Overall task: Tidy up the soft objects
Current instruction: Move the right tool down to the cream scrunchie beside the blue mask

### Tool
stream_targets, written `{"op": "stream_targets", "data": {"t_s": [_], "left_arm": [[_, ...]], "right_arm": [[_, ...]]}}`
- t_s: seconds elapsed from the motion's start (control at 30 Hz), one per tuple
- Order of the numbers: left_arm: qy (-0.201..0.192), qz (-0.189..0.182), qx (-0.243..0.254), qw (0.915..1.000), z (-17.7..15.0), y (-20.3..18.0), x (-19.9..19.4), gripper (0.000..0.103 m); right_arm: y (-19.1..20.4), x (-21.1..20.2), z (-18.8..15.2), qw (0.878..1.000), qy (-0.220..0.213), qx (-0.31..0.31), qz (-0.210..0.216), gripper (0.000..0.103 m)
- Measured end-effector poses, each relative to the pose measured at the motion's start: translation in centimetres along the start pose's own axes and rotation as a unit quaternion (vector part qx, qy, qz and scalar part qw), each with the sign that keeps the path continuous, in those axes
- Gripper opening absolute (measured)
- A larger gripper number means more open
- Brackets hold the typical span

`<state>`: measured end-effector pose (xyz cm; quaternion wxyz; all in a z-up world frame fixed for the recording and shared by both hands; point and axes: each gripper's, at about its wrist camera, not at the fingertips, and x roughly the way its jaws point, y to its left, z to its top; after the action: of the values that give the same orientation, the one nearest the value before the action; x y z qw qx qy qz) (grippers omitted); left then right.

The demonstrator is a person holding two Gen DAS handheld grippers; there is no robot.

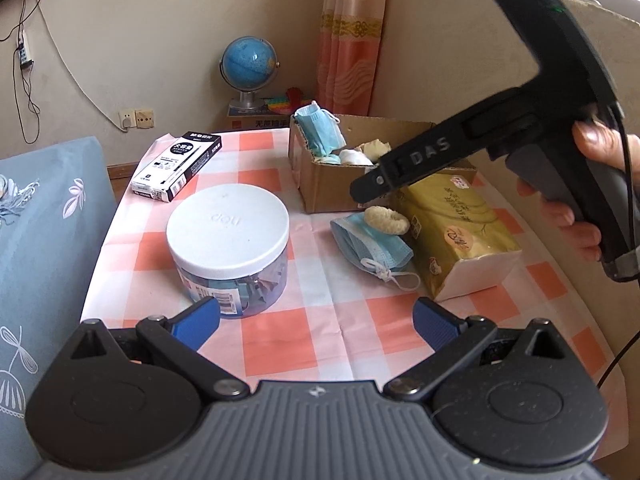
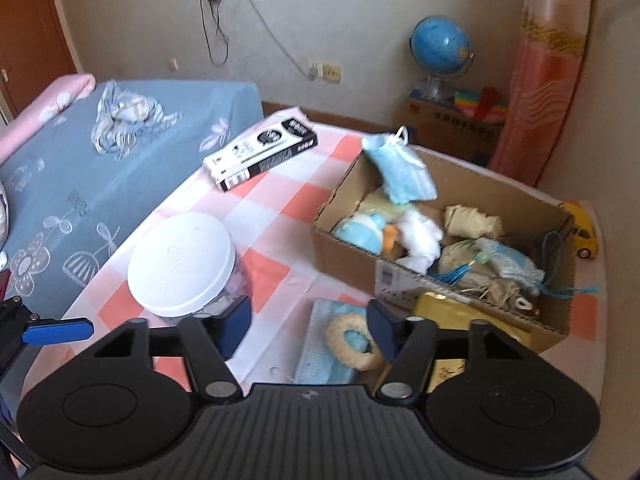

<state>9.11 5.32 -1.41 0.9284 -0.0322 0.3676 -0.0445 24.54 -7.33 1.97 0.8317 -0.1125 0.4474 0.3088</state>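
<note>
Left to right across the checked surface (image 1: pixel 332 320). Your left gripper (image 1: pixel 316 322) hangs over the near edge, jaws wide with nothing between them. The white-lidded jar (image 1: pixel 228 236) stands near the left edge, just beyond those jaws, and the black-and-white pen box (image 1: pixel 178 166) lies toward the far left corner.

In the middle lies the blue face mask (image 2: pixel 320 344), flat, with the cream hair ring (image 2: pixel 354 342) resting on top of it. In the left wrist view the mask's long axis runs from the far left to the near right, its ear loop trailing off the near right end toward the yellow tissue pack (image 1: pixel 452 228) just beside it.

Your right gripper (image 2: pixel 308 330) is poised above mask and ring, jaws half open and astride them, pads not yet pressing. The cardboard box (image 2: pixel 344 236), already holding soft things, stands at the far right.

Risks, as judged: the jaws may pinch only the ring and leave the mask behind; the loose ring may slide off as the mask lifts; the ear loop could snag on the tissue pack; and the mask draped over the box's far rim could be knocked out by a careless drop.
</note>
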Motion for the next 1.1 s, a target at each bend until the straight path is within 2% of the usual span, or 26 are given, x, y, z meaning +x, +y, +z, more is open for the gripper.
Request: {"op": "stream_targets", "data": {"t_s": [0.13, 0.27, 0.4, 0.47, 0.57, 0.67, 0.83, 1.1], "left_arm": [[0.002, -0.004, -0.003, 1.0000, -0.1, 0.1, 0.2, 0.102], [0.007, -0.005, -0.002, 1.0000, -0.2, 0.2, 0.4, 0.102], [0.008, -0.008, -0.003, 0.9999, -0.3, 0.2, 0.5, 0.102], [0.009, -0.009, -0.004, 0.9999, -0.3, 0.3, 0.5, 0.102], [0.010, -0.010, -0.005, 0.9999, -0.3, 0.3, 0.6, 0.102], [0.009, -0.009, -0.006, 0.9999, -0.3, 0.4, 0.6, 0.102], [0.009, -0.008, -0.006, 0.9999, -0.3, 0.5, 0.5, 0.102], [0.006, -0.005, -0.005, 1.0000, -0.4, 0.7, 0.1, 0.102]], "right_arm": [[0.4, 1.4, 0.2, 1.000, 0.024, 0.002, -0.006, 0.055], [0.5, 2.8, -0.2, 0.999, 0.041, 0.000, -0.018, 0.048], [0.9, 3.6, -0.6, 0.998, 0.048, -0.016, -0.037, 0.045], [1.1, 3.9, -0.7, 0.997, 0.049, -0.026, -0.047, 0.037], [1.4, 4.2, -0.8, 0.997, 0.051, -0.036, -0.054, 0.032], [1.7, 4.2, -1.0, 0.996, 0.050, -0.046, -0.058, 0.021], [2.1, 3.7, -1.5, 0.996, 0.047, -0.049, -0.052, 0.016], [3.0, 2.2, -2.7, 0.998, 0.045, -0.047, -0.026, 0.016]]}}
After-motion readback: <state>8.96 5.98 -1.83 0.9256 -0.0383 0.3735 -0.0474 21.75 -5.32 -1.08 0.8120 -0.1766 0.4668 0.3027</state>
